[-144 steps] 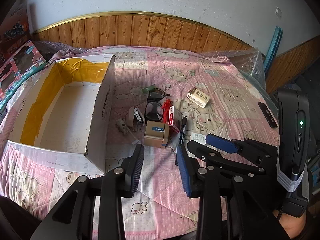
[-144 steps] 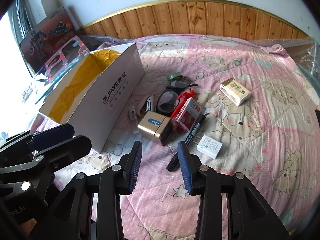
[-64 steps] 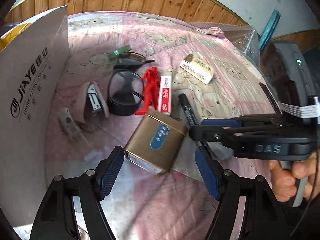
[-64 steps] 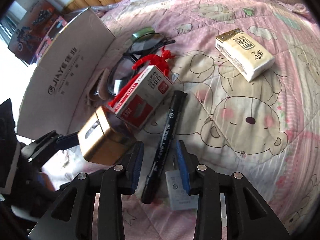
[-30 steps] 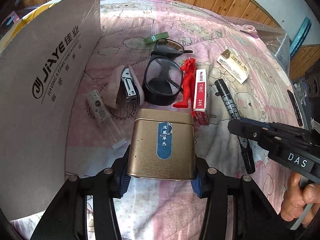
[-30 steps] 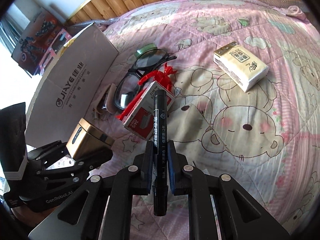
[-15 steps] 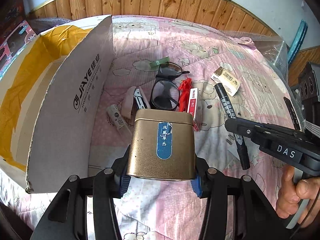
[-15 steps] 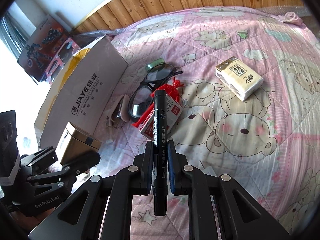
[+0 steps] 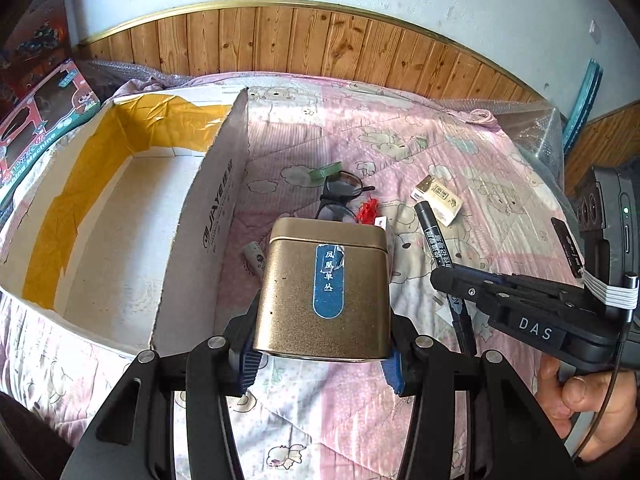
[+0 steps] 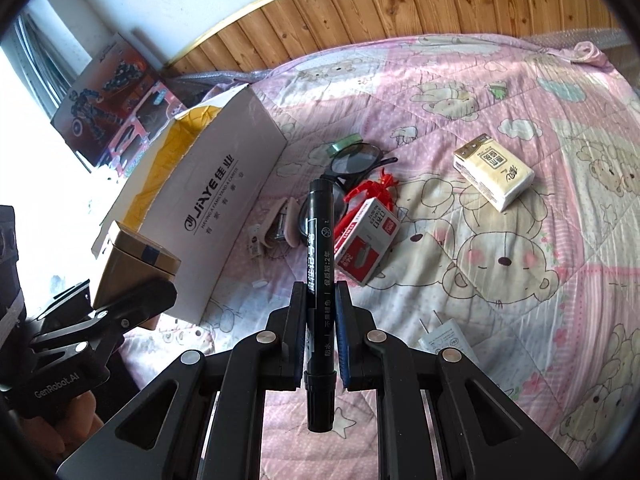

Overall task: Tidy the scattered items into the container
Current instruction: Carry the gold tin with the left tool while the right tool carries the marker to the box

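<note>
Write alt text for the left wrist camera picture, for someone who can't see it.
The left gripper clamps a gold tin above a pink quilt. An open cardboard box sits to its left; glasses and a tissue pack lie beyond. At right, the right gripper holds a black marker.

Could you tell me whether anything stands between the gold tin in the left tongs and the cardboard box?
Only the box's own near wall stands between: the gold tin, held in the left tongs, must clear it. The cardboard box is open-topped.
</note>
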The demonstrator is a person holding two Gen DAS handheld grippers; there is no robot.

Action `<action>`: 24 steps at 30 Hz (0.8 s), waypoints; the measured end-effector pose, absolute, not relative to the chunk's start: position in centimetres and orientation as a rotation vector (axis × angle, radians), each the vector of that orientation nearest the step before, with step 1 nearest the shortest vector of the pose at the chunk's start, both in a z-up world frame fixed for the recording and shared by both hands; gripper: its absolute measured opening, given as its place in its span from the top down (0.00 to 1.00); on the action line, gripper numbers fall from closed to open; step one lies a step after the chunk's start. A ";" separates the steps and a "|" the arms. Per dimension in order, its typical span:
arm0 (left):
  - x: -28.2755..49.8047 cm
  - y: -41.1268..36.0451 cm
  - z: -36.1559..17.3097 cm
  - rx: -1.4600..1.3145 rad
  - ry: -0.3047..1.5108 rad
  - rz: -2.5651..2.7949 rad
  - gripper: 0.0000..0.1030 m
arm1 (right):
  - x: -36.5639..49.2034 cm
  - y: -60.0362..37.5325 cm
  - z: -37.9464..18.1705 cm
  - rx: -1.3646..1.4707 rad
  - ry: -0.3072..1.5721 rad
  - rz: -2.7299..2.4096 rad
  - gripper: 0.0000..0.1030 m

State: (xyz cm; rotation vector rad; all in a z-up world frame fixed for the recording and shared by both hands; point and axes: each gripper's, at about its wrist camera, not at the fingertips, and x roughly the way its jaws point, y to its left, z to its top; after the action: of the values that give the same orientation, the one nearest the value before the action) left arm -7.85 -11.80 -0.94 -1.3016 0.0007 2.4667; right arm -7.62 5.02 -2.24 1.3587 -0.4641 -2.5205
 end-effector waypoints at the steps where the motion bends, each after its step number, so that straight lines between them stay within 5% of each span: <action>1: -7.8 -12.0 -0.8 -1.300 -0.009 2.468 0.51 | -7.4 4.8 -2.0 1.351 -0.463 -2.521 0.87; 24: -7.0 -19.1 1.6 -1.232 -0.194 2.504 0.51 | -6.0 -2.1 3.2 1.212 -0.395 -2.566 0.87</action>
State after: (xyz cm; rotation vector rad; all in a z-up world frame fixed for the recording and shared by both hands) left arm -6.98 -19.07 1.57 -1.2315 -0.1942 2.5044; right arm -6.02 -2.11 3.24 1.2124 -0.3949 -2.5665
